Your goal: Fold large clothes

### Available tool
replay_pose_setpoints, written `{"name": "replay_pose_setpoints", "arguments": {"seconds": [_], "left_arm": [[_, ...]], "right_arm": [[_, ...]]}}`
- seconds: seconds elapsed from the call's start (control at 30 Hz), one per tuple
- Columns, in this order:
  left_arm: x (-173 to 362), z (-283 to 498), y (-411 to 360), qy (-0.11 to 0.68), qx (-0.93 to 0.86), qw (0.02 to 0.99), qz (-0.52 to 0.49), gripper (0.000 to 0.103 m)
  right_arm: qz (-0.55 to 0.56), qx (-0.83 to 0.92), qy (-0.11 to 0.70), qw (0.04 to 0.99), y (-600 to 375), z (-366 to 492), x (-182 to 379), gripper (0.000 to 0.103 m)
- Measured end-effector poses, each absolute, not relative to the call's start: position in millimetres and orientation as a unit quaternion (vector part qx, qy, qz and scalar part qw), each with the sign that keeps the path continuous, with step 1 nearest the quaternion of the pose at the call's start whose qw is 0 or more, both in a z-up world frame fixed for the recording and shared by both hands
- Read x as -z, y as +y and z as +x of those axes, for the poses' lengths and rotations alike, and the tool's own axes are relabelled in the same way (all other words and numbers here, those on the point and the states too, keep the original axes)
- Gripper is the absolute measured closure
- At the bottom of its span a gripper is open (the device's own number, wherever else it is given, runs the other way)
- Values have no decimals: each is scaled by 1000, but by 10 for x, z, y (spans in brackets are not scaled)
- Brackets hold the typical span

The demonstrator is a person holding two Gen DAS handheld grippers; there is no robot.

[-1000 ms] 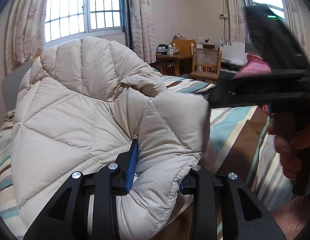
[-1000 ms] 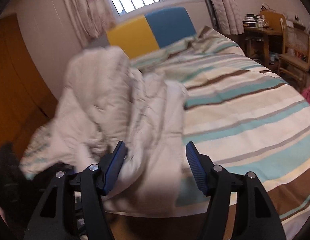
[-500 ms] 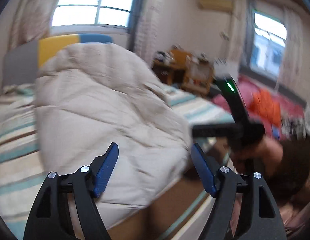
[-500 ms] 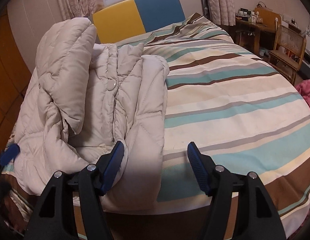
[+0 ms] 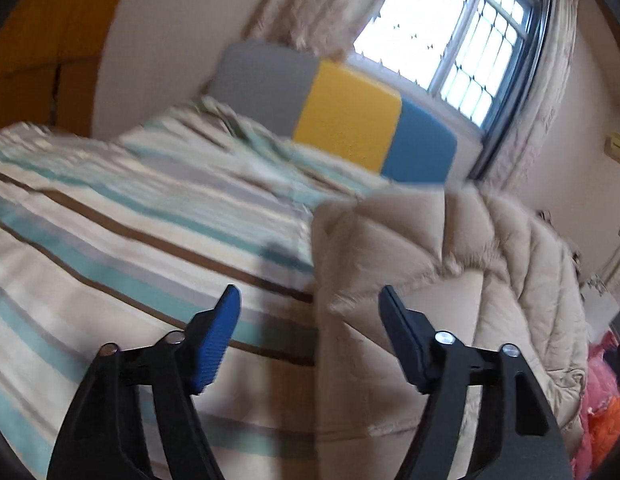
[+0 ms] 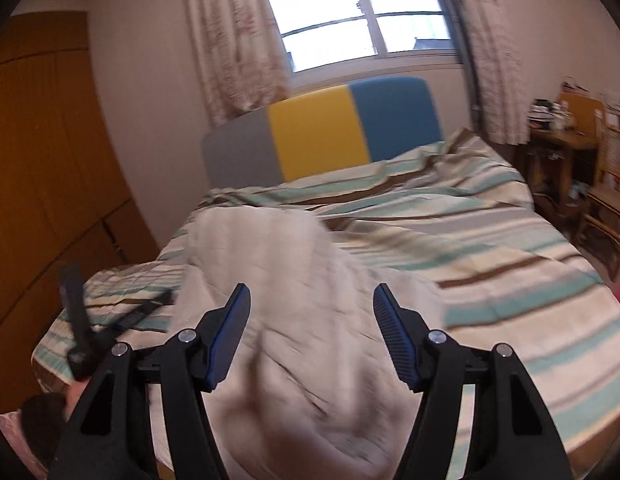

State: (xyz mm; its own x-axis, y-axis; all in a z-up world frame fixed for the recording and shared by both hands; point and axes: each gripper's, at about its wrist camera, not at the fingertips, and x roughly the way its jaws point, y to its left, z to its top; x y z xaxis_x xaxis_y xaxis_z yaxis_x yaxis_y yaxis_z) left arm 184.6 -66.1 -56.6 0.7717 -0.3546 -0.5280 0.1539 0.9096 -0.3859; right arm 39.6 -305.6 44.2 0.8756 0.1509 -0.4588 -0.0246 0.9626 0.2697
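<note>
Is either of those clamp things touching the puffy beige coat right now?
Cannot tell. Both the left gripper and right gripper are open, with the coat blurred behind them in both wrist views; neither shows plain contact or a gap.

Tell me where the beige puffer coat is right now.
The beige puffer coat lies on the striped bed, near its foot edge. In the right wrist view it sits left of centre, short of the headboard; neither gripper's jaws hold it.

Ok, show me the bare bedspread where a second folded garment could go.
Free: the striped bedspread between the beige puffer jacket and the headboard, out to the desk-side edge. Crowded: the near wardrobe-side corner, under the jacket and left gripper.
</note>
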Motion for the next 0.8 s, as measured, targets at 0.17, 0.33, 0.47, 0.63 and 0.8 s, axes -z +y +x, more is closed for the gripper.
{"name": "replay_pose_setpoints", "arguments": {"seconds": [0.17, 0.33, 0.47, 0.63, 0.8], "left_arm": [[549, 1785, -1014, 314, 166, 922, -152, 39], [449, 1910, -1348, 320, 182, 923, -107, 39], [436, 2047, -1622, 333, 180, 922, -78, 39], [488, 2151, -1957, 340, 181, 922, -43, 39], [618, 2304, -2113, 351, 176, 919, -28, 37]], "right_arm": [[75, -55, 267, 959, -2802, 980, -420, 45], [67, 5, 303, 951, -3142, 1377, -145, 54], [88, 27, 315, 945, -3482, 1393, 120, 54], [92, 57, 324, 940, -3760, 1480, 393, 53], [114, 56, 336, 933, -3932, 1611, 585, 52]]}}
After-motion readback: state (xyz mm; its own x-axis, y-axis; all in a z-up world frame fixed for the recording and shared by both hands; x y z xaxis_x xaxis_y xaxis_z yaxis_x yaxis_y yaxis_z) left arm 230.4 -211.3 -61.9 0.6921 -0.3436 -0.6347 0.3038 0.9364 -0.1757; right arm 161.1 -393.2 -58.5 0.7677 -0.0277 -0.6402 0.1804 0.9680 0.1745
